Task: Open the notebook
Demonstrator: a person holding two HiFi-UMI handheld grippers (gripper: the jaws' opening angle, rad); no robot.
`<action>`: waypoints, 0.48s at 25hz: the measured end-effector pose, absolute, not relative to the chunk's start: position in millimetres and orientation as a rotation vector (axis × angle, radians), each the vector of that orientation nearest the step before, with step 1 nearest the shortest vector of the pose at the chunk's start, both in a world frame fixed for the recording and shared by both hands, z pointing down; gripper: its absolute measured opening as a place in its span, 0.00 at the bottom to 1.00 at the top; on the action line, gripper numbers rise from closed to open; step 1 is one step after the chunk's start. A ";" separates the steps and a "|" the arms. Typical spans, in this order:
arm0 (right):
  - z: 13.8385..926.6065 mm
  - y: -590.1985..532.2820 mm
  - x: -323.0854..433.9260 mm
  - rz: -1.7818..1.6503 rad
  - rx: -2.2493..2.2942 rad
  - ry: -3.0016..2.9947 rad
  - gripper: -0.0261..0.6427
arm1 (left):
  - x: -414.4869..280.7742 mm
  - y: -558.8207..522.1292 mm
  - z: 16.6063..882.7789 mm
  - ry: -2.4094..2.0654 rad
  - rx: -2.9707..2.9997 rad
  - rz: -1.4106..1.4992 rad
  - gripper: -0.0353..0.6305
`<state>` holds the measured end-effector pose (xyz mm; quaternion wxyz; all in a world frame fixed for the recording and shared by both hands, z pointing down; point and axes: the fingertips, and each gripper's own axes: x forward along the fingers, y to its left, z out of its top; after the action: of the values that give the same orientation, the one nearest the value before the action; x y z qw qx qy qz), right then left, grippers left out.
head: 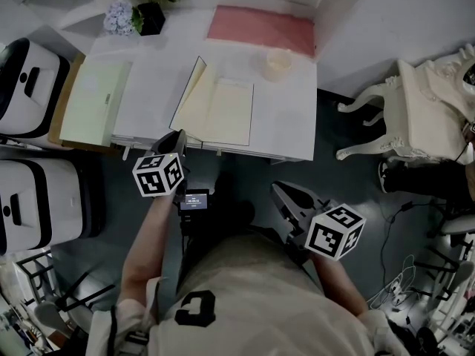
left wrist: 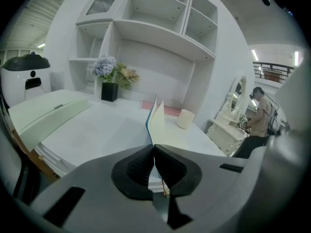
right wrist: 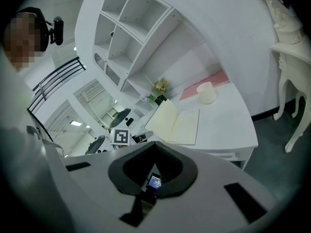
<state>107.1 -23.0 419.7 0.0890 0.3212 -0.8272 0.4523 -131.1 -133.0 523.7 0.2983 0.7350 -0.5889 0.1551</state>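
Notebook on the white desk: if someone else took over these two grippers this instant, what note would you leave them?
Left gripper: jaws shut, nothing in them. It is at the desk's front edge, by the notebook's near left corner.
Right gripper: jaws shut, nothing in them. It is held back, short of the desk.
Cream-paged notebook with a blue cover: lies open near the front of the white desk. Its right page is flat and its left cover is tilted up.
Done: the notebook is open.
Left: probably nothing, except laying the raised cover flat if that is wanted.
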 end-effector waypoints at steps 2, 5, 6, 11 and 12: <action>419.8 -23.7 106.2 1.347 0.952 -2.459 0.06 | -137.2 -132.4 526.3 -1.567 1.922 0.386 0.08; 420.0 -25.3 103.7 1.347 0.946 -2.456 0.06 | -145.8 -131.7 530.4 -1.567 1.883 0.352 0.08; 420.2 -25.8 102.9 1.347 0.945 -2.455 0.06 | -147.8 -131.6 531.6 -1.567 1.872 0.341 0.08; 422.0 -27.4 99.1 1.349 0.934 -2.449 0.06 | -156.0 -130.4 538.4 -1.565 1.823 0.300 0.08; 422.1 -27.8 97.9 1.349 0.932 -2.448 0.06 | -158.1 -130.0 539.9 -1.565 1.815 0.297 0.09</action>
<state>97.9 -27.8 422.1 0.0975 0.3147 -0.8269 0.4557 -158.1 -130.0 539.9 0.3555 0.7024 -0.6059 0.1148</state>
